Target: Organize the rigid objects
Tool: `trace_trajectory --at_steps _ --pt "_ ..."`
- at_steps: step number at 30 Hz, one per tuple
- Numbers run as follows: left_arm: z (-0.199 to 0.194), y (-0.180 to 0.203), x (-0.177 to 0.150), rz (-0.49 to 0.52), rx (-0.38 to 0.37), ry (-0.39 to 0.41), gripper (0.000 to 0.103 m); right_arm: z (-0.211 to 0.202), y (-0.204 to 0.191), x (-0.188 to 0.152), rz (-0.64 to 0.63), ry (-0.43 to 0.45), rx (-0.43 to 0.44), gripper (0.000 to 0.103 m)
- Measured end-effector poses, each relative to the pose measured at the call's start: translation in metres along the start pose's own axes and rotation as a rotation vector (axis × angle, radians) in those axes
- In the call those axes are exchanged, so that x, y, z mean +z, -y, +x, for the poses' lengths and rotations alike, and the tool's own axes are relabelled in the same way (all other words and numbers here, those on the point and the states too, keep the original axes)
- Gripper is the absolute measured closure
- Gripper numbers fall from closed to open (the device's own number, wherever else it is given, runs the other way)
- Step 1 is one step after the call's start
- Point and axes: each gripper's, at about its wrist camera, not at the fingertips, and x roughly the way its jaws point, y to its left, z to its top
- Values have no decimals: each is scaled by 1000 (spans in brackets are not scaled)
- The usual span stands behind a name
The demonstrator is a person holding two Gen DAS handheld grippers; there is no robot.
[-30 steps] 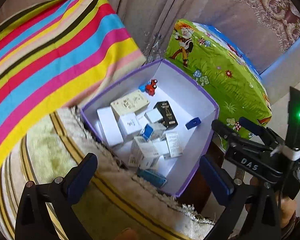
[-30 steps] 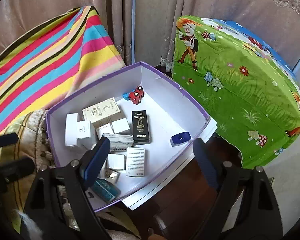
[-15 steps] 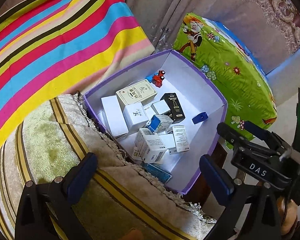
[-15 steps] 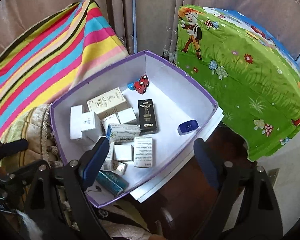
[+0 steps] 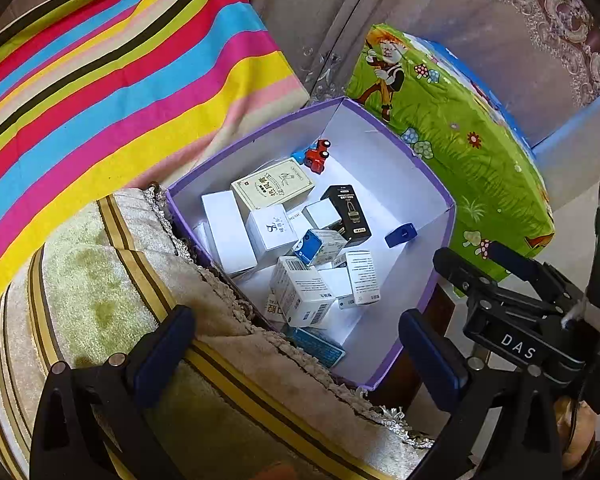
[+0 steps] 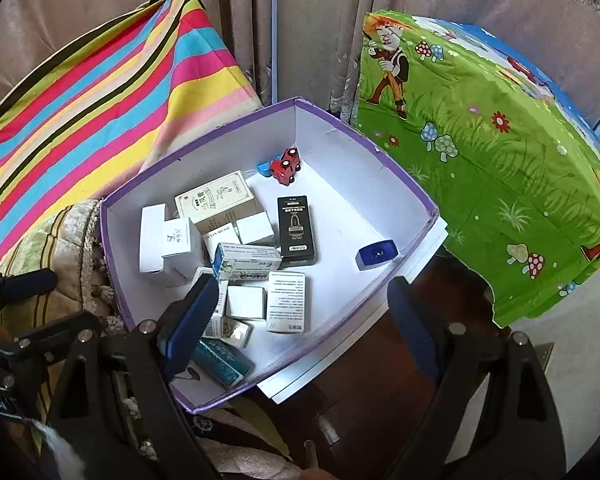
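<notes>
Both claws, the left gripper (image 5: pixel 296 350) and right gripper (image 6: pixel 300 320), gape wide and empty, having drawn back higher above the purple box (image 6: pixel 384 152), where small cartons (image 6: pixel 286 307) lie jumbled inside, so sorting looks either pending or finished.

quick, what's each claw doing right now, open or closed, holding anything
Left claw: open, holding nothing, hovering short of the purple box.
Right claw: open, holding nothing, over the box's near edge.
</notes>
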Motion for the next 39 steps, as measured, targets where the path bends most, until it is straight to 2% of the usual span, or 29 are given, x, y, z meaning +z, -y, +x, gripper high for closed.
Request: trace_trajectory --at_steps 12,19,39 --pt "-1 -2 1 -15 -18 12 0 0 0 1 -4 0 -2 15" --pt "-4 3 2 11 0 36 0 -1 1 4 -4 9 -13 15" --pt "-3 -1 1 -5 -11 28 0 -1 1 5 -8 11 -5 15"
